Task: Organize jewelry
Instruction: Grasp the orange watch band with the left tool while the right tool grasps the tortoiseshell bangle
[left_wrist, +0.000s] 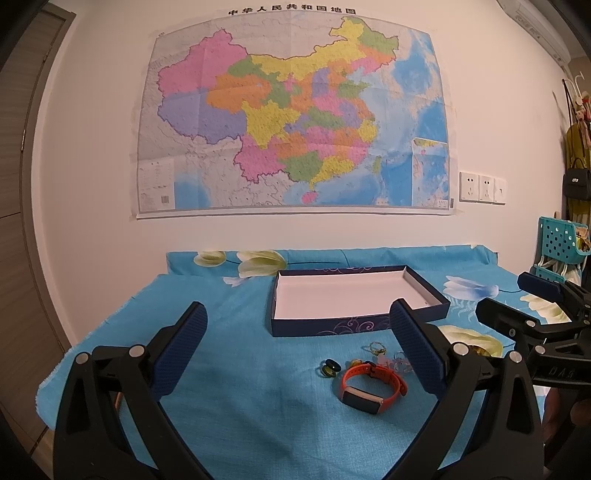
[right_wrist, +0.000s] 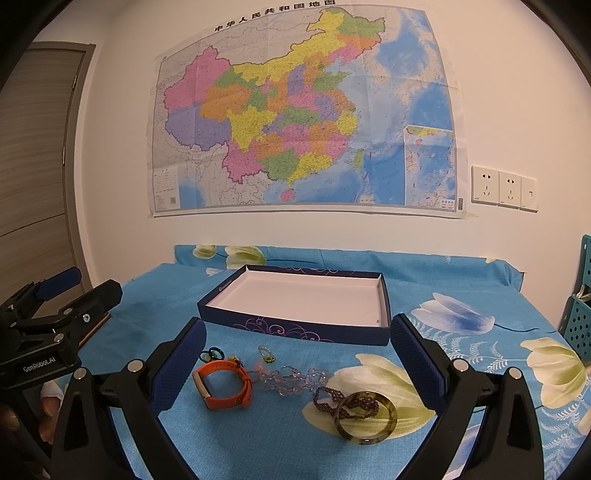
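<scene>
A dark blue box (left_wrist: 332, 326) (right_wrist: 295, 328) with a white, bare inside lies open on the blue flowered cloth. In front of it lie an orange watch band (left_wrist: 371, 384) (right_wrist: 225, 384), a small dark green ring pair (left_wrist: 330, 368) (right_wrist: 212, 354), a gold ring (left_wrist: 376, 347) (right_wrist: 266, 354), a clear bead bracelet (right_wrist: 291, 380), a brown beaded bracelet (right_wrist: 334, 398) and a tortoiseshell bangle (right_wrist: 365, 417). My left gripper (left_wrist: 295, 325) hovers open just short of the jewelry. My right gripper (right_wrist: 297, 339) is open too, with the pieces lying between its fingers' lines.
The table (left_wrist: 236, 406) stands against a white wall with a large map (left_wrist: 291, 118). Teal plastic baskets (left_wrist: 559, 243) (right_wrist: 580, 325) stand at the right. A door (right_wrist: 33, 147) is at the left. A hand (right_wrist: 48, 402) holds the left gripper.
</scene>
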